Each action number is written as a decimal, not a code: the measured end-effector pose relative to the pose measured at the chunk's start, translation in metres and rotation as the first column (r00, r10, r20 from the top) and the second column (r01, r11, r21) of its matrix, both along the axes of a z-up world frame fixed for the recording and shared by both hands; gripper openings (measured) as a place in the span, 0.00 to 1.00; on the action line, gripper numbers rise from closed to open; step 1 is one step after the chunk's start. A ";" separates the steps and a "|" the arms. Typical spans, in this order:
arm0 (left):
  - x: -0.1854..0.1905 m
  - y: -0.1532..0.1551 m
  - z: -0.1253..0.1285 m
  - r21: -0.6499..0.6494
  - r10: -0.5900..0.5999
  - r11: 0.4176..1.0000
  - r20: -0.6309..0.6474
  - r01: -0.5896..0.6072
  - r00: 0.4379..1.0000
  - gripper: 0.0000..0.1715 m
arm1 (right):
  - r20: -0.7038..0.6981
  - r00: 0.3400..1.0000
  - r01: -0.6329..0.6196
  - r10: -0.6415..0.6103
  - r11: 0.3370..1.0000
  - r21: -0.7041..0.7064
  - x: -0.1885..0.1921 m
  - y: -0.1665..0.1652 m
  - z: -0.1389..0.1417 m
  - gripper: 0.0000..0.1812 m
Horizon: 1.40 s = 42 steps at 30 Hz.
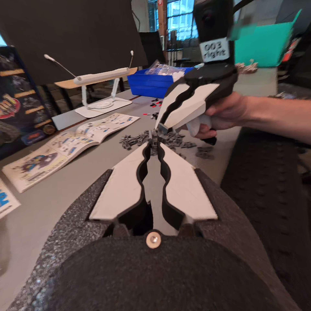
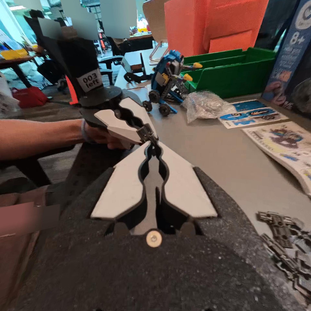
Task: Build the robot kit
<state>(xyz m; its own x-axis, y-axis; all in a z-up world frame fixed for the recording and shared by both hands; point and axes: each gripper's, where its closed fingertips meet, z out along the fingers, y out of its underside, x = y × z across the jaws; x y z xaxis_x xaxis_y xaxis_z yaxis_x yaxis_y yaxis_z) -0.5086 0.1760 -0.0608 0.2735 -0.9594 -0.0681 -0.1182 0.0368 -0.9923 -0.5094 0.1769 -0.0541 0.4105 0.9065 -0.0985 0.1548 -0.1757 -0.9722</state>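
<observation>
Both hand-held grippers, left [image 1: 154, 144] and right [image 2: 154, 148], pinch grey brick pieces [image 2: 146, 133] tip to tip above the table [image 2: 210, 159].

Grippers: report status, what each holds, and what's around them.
Left gripper shut on grey part. Right gripper shut on second grey piece, tips meeting above table. Loose grey pile beneath; open booklet beside.

Soft, even indoor light fills both views, with daylight glowing blue-white through a window [image 1: 180, 21] at 12 o'clock in the left wrist view. Shadows on the table [image 2: 202, 151] stay faint. Wide-angle distortion bends the edges; motion blur smears the outer areas, sharpest toward centre.
</observation>
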 end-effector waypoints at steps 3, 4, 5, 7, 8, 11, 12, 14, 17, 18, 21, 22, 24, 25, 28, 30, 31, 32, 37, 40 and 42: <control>-0.001 0.004 -0.004 0.068 0.045 0.997 -0.046 -0.042 0.998 0.04 | 0.100 0.994 0.042 -0.052 0.994 0.104 -0.001 0.004 -0.005 0.01; -0.002 0.004 -0.003 0.087 0.053 0.995 -0.044 -0.049 0.998 0.04 | 0.106 0.993 0.046 -0.059 0.992 0.121 -0.001 0.004 -0.003 0.01; -0.002 0.005 -0.001 0.110 0.064 0.992 -0.044 -0.059 0.997 0.04 | 0.103 0.993 0.045 -0.059 0.989 0.139 -0.002 0.004 -0.001 0.00; -0.003 0.006 -0.003 0.151 0.089 0.985 -0.064 -0.079 0.994 0.04 | 0.122 0.990 0.054 -0.076 0.984 0.170 -0.003 0.005 -0.003 0.00; -0.003 0.007 -0.005 0.166 0.096 0.983 -0.076 -0.082 0.993 0.04 | 0.128 0.989 0.053 -0.076 0.984 0.173 -0.003 0.005 -0.004 0.00; -0.001 0.004 -0.005 0.194 0.091 0.978 -0.084 -0.073 0.992 0.04 | 0.082 0.996 0.031 -0.038 0.995 0.094 -0.002 0.003 -0.005 0.00; -0.001 0.002 -0.006 0.205 0.085 0.977 -0.094 -0.065 0.992 0.04 | 0.073 0.997 0.016 -0.021 0.998 0.060 -0.001 0.001 -0.006 0.00; 0.001 -0.002 -0.011 0.225 0.066 0.974 -0.127 -0.036 0.990 0.04 | 0.070 0.997 -0.031 0.031 0.999 -0.008 0.001 -0.004 -0.012 0.00; 0.007 -0.018 -0.020 0.195 -0.018 0.979 -0.169 0.052 0.985 0.04 | 0.047 0.986 -0.151 0.157 0.982 -0.110 0.006 -0.019 -0.020 0.00; 0.009 -0.023 -0.023 0.191 -0.042 0.978 -0.189 0.079 0.981 0.04 | 0.052 0.980 -0.185 0.193 0.974 -0.129 0.008 -0.024 -0.024 0.00; 0.012 -0.030 -0.032 0.174 -0.088 0.976 -0.237 0.132 0.967 0.03 | 0.072 0.966 -0.232 0.248 0.956 -0.182 0.012 -0.032 -0.033 0.00; 0.013 -0.031 -0.034 0.168 -0.097 0.976 -0.244 0.141 0.965 0.03 | 0.062 0.964 -0.242 0.258 0.950 -0.197 0.012 -0.033 -0.034 0.00; 0.013 -0.030 -0.036 0.161 -0.092 0.977 -0.257 0.137 0.962 0.03 | 0.047 0.965 -0.243 0.259 0.945 -0.217 0.012 -0.031 -0.036 0.00; 0.013 -0.029 -0.037 0.157 -0.086 0.979 -0.263 0.131 0.961 0.03 | 0.045 0.966 -0.239 0.255 0.946 -0.221 0.012 -0.030 -0.038 0.00; 0.013 -0.024 -0.036 0.142 -0.071 0.984 -0.251 0.109 0.965 0.03 | 0.033 0.971 -0.225 0.237 0.950 -0.218 0.011 -0.025 -0.036 0.00; 0.011 -0.016 -0.038 0.105 -0.049 0.991 -0.248 0.077 0.968 0.03 | 0.053 0.982 -0.170 0.182 0.969 -0.178 0.010 -0.017 -0.037 0.00; 0.010 -0.013 -0.036 0.088 -0.044 0.994 -0.234 0.067 0.971 0.04 | 0.064 0.986 -0.143 0.154 0.978 -0.150 0.009 -0.015 -0.037 0.00; 0.009 -0.010 -0.033 0.068 -0.038 0.996 -0.210 0.053 0.977 0.04 | 0.059 0.991 -0.111 0.118 0.987 -0.116 0.008 -0.011 -0.033 0.00; 0.002 0.002 -0.027 -0.010 -0.009 1.000 -0.151 0.007 0.989 0.04 | 0.081 0.996 -0.034 0.034 0.999 -0.006 -0.004 -0.011 -0.026 0.15; 0.002 0.003 -0.029 -0.011 -0.002 1.000 -0.159 0.000 0.987 0.04 | 0.129 0.991 -0.032 0.028 0.999 0.027 -0.005 -0.012 -0.028 0.18; 0.002 0.005 -0.030 -0.013 0.003 1.000 -0.163 -0.005 0.987 0.04 | 0.162 0.987 -0.012 0.002 0.998 0.058 -0.006 -0.011 -0.030 0.19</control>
